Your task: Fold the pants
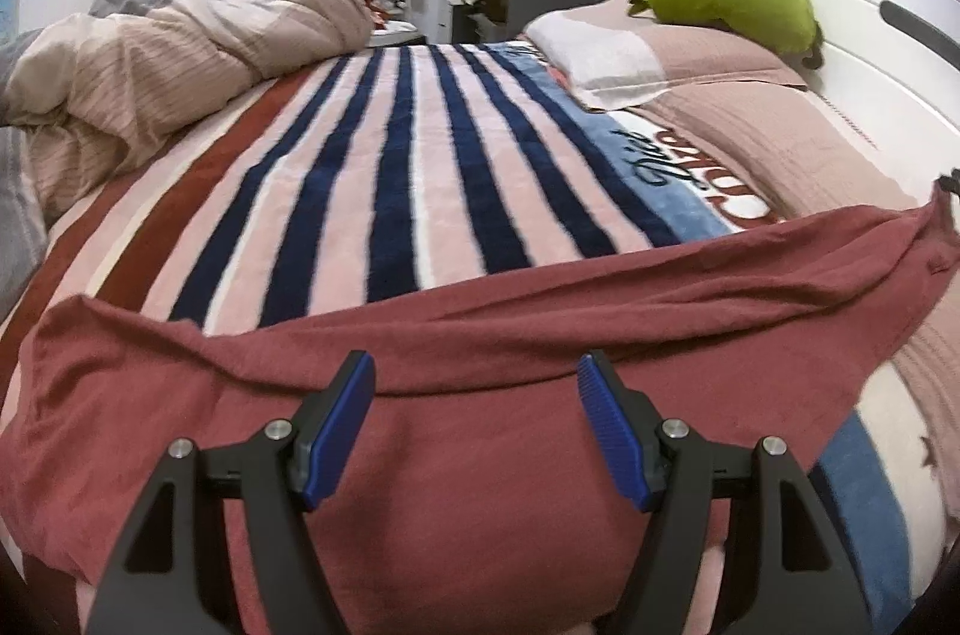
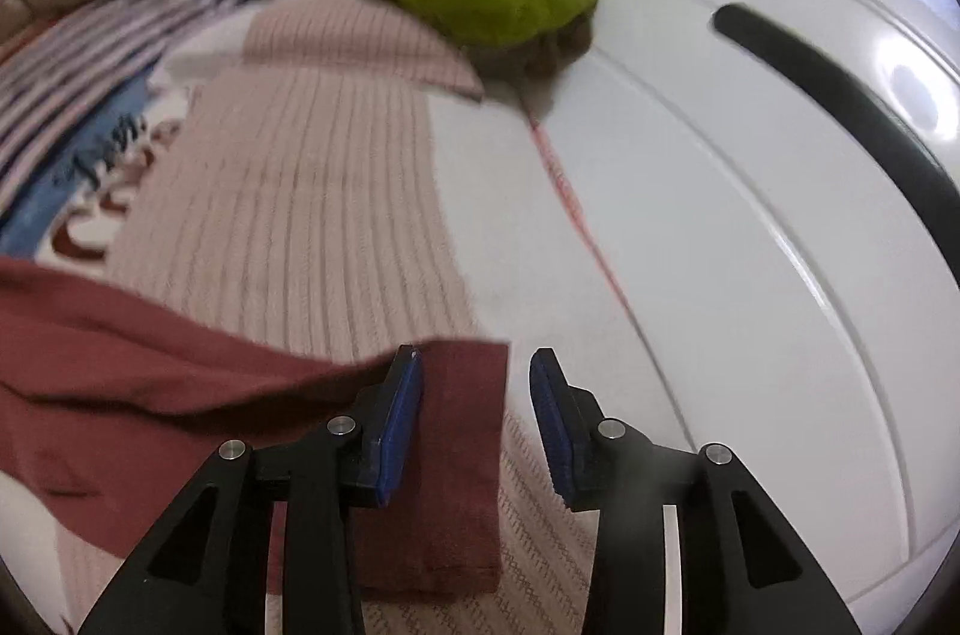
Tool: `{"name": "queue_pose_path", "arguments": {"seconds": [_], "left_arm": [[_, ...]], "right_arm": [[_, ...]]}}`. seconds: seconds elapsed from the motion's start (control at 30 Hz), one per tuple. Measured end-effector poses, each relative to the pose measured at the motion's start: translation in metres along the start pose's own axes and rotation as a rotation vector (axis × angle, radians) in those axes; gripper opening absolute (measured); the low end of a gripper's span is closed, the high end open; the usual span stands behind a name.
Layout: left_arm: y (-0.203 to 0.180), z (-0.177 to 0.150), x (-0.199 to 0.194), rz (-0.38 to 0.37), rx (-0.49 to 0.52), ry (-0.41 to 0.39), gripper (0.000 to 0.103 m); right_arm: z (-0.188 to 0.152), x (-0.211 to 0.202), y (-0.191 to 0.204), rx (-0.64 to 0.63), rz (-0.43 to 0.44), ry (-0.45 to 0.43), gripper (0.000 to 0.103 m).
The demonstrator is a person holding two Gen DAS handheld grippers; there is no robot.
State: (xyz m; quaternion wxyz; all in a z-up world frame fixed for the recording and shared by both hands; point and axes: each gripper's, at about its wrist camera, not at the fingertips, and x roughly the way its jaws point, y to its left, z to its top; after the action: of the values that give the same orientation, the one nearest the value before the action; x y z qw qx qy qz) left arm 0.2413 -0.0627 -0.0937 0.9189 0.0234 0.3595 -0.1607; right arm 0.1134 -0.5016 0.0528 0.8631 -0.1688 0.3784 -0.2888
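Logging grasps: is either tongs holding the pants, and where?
Nothing is held. Both the left tongs and the right tongs are open above the pants.

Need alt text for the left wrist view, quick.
The open left gripper hovers over dark red pants spread across a striped blanket on a bed. A green plush sits on the pillow behind.

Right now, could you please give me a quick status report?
Left gripper open, right gripper open. Dark red cotton pants spread across striped blanket. Nothing obstructing.
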Motion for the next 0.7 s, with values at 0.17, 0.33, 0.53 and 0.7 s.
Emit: {"name": "queue_pose_path", "arguments": {"seconds": [0.17,0.33,0.53,0.7], "left_arm": [[-0.038,0.015,0.008,-0.103,0.07,0.1,0.066],[-0.073,0.018,0.034,-0.223,0.107,0.196,0.059],[-0.047,0.017,0.057,-0.156,0.063,0.24,0.049],[-0.02,0.026,0.063,-0.018,0.033,0.2,0.049]], "right_arm": [[0.002,-0.045,0.031,0.052,0.336,-0.054,0.031],[-0.015,-0.046,0.126,-0.053,0.696,0.106,0.007],[-0.035,-0.01,0.186,-0.154,0.695,0.221,0.007],[-0.022,0.01,0.182,-0.083,0.676,0.211,0.007]]}}
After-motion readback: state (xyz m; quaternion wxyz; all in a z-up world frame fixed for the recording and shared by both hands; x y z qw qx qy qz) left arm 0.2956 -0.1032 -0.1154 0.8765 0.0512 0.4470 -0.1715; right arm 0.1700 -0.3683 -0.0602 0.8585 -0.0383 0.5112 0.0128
